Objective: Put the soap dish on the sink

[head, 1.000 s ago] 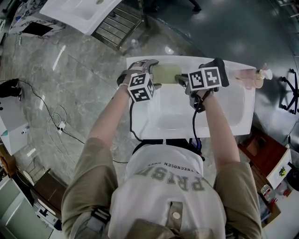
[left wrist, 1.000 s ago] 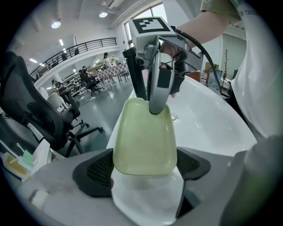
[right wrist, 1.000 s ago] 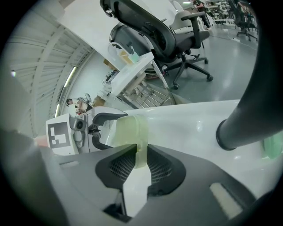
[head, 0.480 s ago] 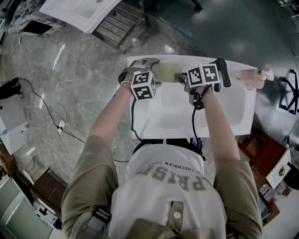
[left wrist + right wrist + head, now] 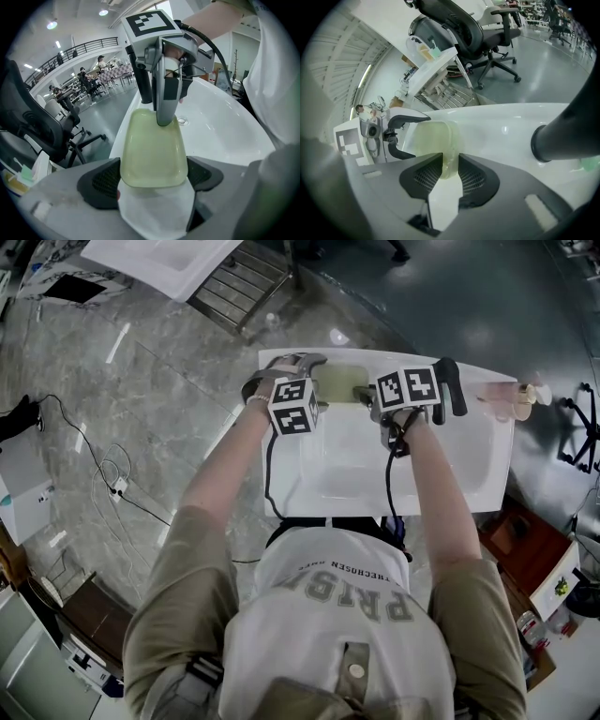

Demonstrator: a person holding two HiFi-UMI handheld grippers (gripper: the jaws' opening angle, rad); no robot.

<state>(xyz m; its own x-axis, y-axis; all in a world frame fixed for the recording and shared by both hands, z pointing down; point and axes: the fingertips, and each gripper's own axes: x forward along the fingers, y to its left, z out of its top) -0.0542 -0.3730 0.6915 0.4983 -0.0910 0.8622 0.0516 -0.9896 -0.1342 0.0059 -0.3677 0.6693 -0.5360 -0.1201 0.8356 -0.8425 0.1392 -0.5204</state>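
You're holding the soap dish [image 5: 152, 150] flat on the sink [image 5: 220, 136] at its far ledge, w/ the L gripper [image 5: 152, 176] clamping across its width to keep it level. The R gripper [image 5: 450, 171] jaws have just been opening w/ the dish's rim between them, pads barely touching it, prob. because it's looking seated.

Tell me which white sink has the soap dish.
The white sink directly before the person: the pale green soap dish lies at its far rim. The other white sink is off at top left.
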